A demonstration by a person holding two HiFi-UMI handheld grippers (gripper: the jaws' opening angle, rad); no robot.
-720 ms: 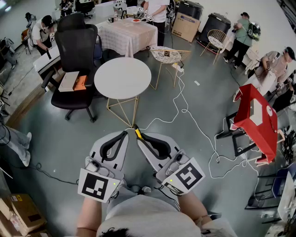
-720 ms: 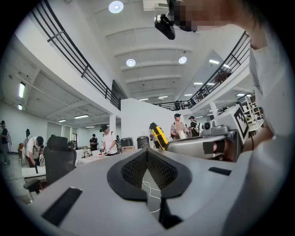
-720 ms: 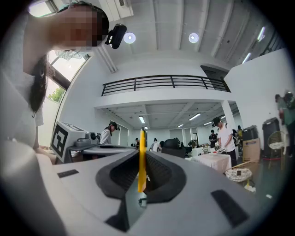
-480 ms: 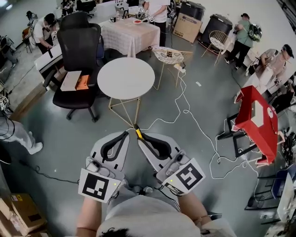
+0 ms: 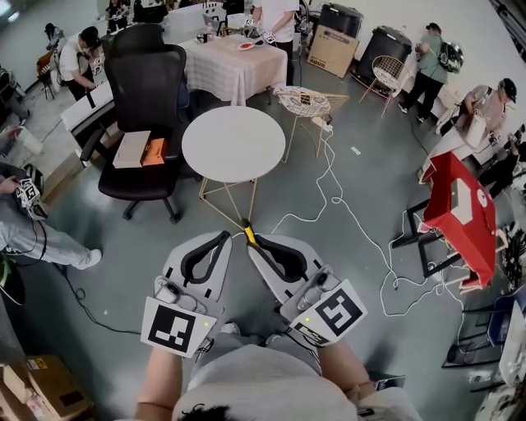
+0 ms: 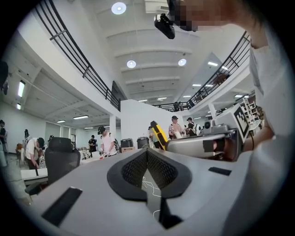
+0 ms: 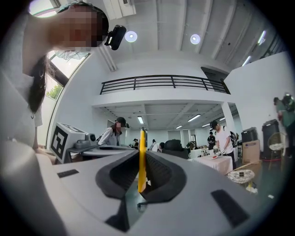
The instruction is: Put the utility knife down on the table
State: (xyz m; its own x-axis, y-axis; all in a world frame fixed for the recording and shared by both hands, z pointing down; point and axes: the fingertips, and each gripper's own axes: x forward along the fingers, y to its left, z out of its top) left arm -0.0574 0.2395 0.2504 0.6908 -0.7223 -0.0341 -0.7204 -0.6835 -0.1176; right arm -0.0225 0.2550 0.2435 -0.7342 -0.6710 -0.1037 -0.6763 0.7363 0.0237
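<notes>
Right gripper [image 5: 251, 241] was clamped on the knife [image 7: 142, 154], pinched edge-on with its end poking out past the jaws; left gripper [image 5: 223, 238] was closed on nothing, just beside it; knife was held in the air over the floor, table [image 5: 233, 144] well ahead; if it got released early it'd probably be dropped on the floor; with that thin pinch it could easily be twisted loose on touchdown.

Bright even indoor light, glaring ceiling lamps [image 6: 118, 8], strong fisheye bending, dark rounded corners
</notes>
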